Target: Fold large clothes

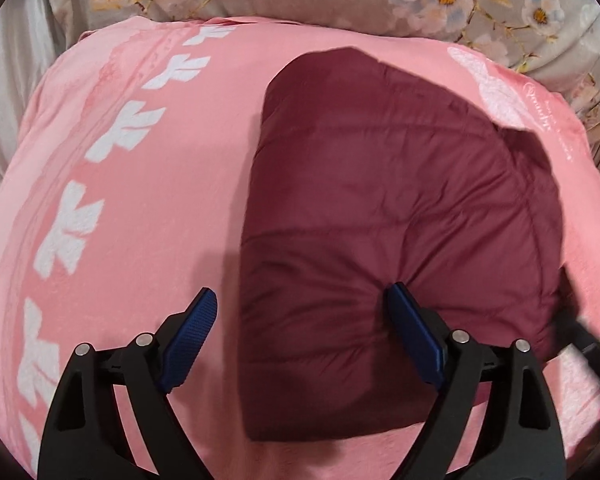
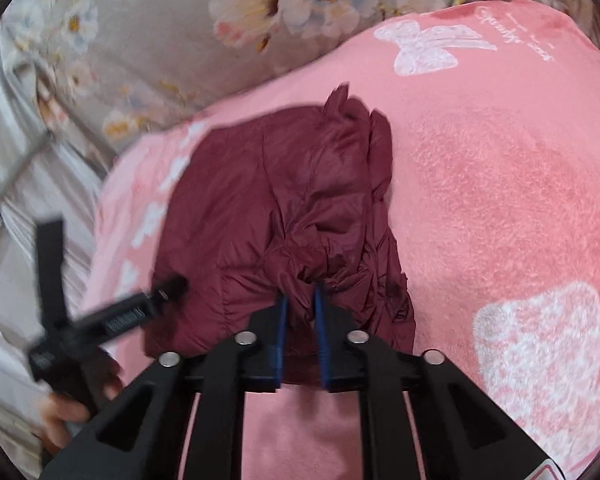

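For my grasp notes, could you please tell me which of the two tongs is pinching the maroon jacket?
The right tongs: their blue pads nip a bunch of the maroon jacket. The left tongs stand wide open.

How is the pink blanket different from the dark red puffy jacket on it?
The pink blanket is spread wide and flat; the dark red jacket is folded into a smaller bundle on top. The blanket is fuzzy with white bows; the jacket is plain, smooth and quilted. Both are soft fabric.
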Motion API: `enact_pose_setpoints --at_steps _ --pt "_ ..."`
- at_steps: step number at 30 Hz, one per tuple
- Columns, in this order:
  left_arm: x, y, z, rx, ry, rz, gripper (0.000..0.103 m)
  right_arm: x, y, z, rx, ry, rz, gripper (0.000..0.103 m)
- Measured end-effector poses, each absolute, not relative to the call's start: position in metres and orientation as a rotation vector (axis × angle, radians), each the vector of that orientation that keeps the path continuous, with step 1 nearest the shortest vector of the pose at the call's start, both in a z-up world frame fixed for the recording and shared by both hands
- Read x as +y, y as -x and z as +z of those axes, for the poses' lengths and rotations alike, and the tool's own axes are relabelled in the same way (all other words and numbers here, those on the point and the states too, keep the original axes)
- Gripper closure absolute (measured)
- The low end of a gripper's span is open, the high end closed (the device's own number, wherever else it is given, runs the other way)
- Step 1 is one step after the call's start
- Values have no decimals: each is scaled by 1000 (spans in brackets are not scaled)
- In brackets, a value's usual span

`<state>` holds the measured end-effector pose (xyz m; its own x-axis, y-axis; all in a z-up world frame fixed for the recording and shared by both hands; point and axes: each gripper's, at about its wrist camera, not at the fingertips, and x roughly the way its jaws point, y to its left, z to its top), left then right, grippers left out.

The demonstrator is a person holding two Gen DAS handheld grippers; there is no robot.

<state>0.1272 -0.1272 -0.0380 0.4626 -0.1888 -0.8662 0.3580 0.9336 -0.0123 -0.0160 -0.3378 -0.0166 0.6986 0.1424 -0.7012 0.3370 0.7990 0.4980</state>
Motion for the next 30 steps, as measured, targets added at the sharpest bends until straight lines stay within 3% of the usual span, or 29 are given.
enact_pose_setpoints --at_steps 2,12,20,25,30 --pt "-124 -125 -40 1037 -181 -336 18 -341 24 -10 793 -639 -146 102" --pt "-130 -120 -51 1021 -220 -302 17 -330 25 -63 958 -567 -248 103" --pt "-131 -119 -53 1007 -241 -288 15 -325 38 -24 898 -506 -288 103" --pt "-133 -118 -54 1006 -238 -276 15 -306 25 27 793 -334 -267 95" --pt "-133 -118 -53 1011 -244 -274 15 -285 -7 10 858 -252 -239 95"
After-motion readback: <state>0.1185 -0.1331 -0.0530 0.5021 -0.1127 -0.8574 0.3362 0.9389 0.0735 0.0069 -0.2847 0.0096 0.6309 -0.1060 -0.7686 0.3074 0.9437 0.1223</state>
